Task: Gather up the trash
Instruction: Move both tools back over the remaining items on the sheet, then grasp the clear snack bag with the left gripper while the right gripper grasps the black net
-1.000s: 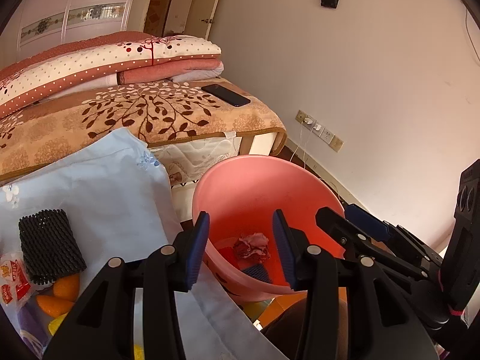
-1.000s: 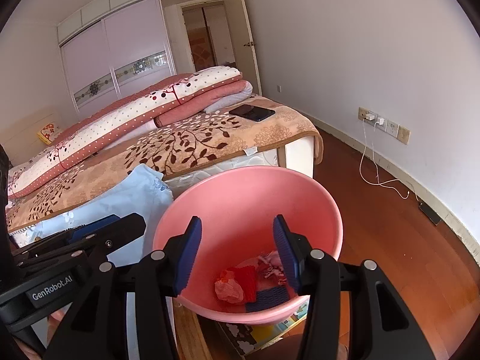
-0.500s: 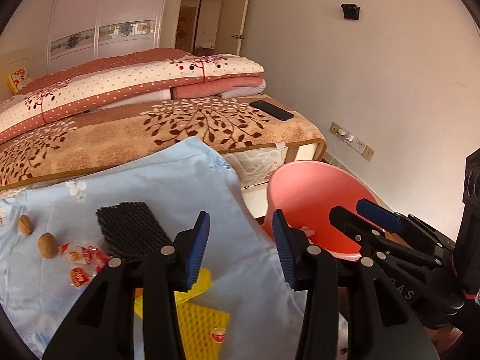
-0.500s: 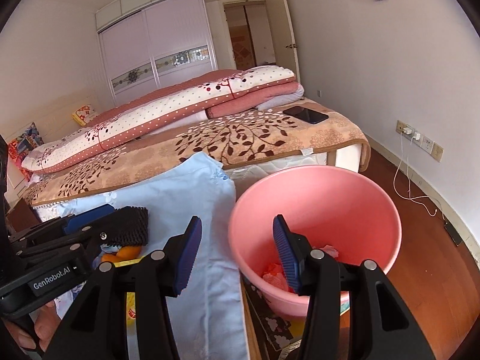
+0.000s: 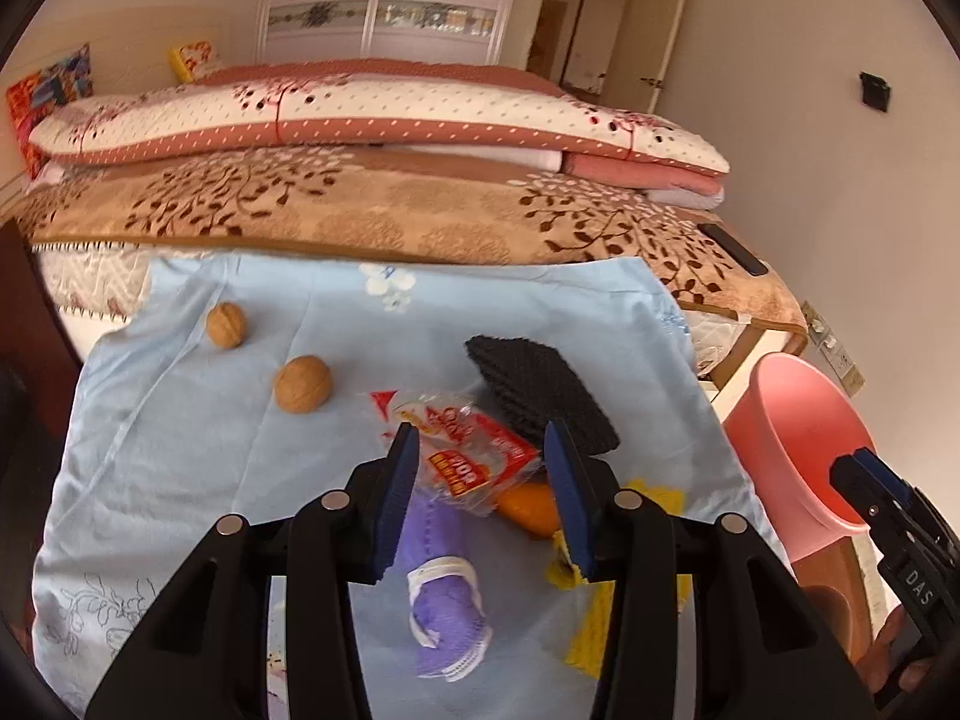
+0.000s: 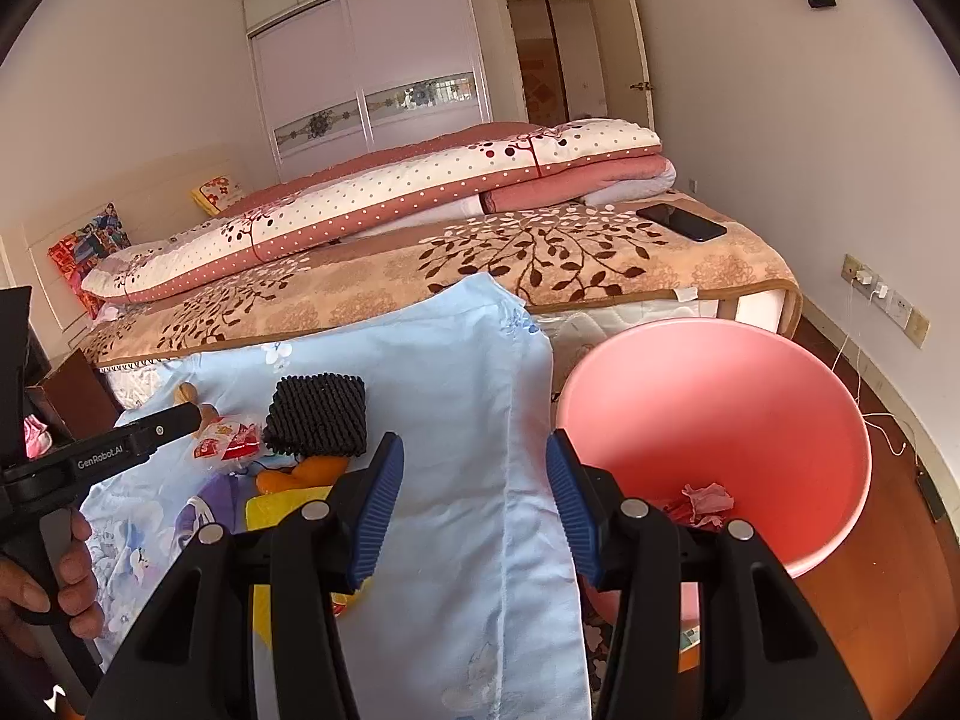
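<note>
My left gripper [image 5: 480,468] is open and empty, hovering just above a red-and-white snack wrapper [image 5: 462,450] on a light blue cloth [image 5: 180,420]. Beside the wrapper lie a black foam net [image 5: 540,390], an orange peel [image 5: 531,507], a purple cloth piece [image 5: 447,606], a yellow foam net [image 5: 600,618] and two walnuts [image 5: 303,385]. The pink bucket [image 6: 714,414] stands to the right of the cloth and holds crumpled pink paper [image 6: 705,501]. My right gripper [image 6: 474,492] is open and empty over the cloth's right edge, left of the bucket.
A bed [image 6: 540,258] with folded quilts and a black phone [image 6: 681,222] lies behind the cloth. A wall with sockets [image 6: 888,300] and a white cable runs on the right, above a wooden floor [image 6: 900,570].
Both grippers swung left, away from the bucket. The left one moved from the bucket to over the trash on the cloth. Both stayed open.
</note>
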A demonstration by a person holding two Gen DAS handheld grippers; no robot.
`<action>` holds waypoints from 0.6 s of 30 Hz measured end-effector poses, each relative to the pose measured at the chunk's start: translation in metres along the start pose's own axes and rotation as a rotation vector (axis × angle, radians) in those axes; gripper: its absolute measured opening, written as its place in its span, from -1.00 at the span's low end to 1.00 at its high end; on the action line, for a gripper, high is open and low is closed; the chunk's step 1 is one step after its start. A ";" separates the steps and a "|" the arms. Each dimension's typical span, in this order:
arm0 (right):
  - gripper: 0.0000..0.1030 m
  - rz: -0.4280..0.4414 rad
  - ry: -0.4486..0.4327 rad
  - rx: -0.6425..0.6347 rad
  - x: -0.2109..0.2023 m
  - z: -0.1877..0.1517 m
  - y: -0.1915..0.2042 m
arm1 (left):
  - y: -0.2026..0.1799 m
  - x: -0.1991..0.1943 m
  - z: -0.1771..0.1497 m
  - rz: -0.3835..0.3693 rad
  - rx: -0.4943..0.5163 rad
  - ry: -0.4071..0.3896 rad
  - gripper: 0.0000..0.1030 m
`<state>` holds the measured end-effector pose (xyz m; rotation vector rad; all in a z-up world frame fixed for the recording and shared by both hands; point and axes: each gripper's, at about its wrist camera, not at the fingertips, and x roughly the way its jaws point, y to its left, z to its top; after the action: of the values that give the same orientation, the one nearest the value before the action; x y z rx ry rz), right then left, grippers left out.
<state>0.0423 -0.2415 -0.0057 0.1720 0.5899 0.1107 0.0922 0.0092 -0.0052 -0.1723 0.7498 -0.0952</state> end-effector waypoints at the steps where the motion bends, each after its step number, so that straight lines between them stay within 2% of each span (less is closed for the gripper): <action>1: -0.05 0.002 0.003 -0.001 0.001 0.000 0.000 | 0.005 0.004 0.000 0.000 -0.025 0.012 -0.15; 3: -0.05 0.006 0.010 -0.003 0.002 -0.001 0.001 | 0.016 0.010 -0.001 0.011 -0.073 0.035 -0.15; 8: -0.05 0.010 0.025 -0.004 0.007 -0.004 0.000 | 0.027 0.024 -0.001 -0.021 -0.155 0.090 -0.15; 13: -0.05 0.015 0.038 -0.012 0.013 -0.005 0.002 | 0.027 0.037 -0.004 -0.001 -0.152 0.118 -0.15; 18: -0.05 0.032 0.050 -0.029 0.019 -0.005 0.009 | 0.026 0.038 -0.005 -0.026 -0.141 0.107 -0.18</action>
<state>0.0551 -0.2287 -0.0180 0.1512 0.6357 0.1549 0.1171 0.0283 -0.0387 -0.3131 0.8613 -0.0770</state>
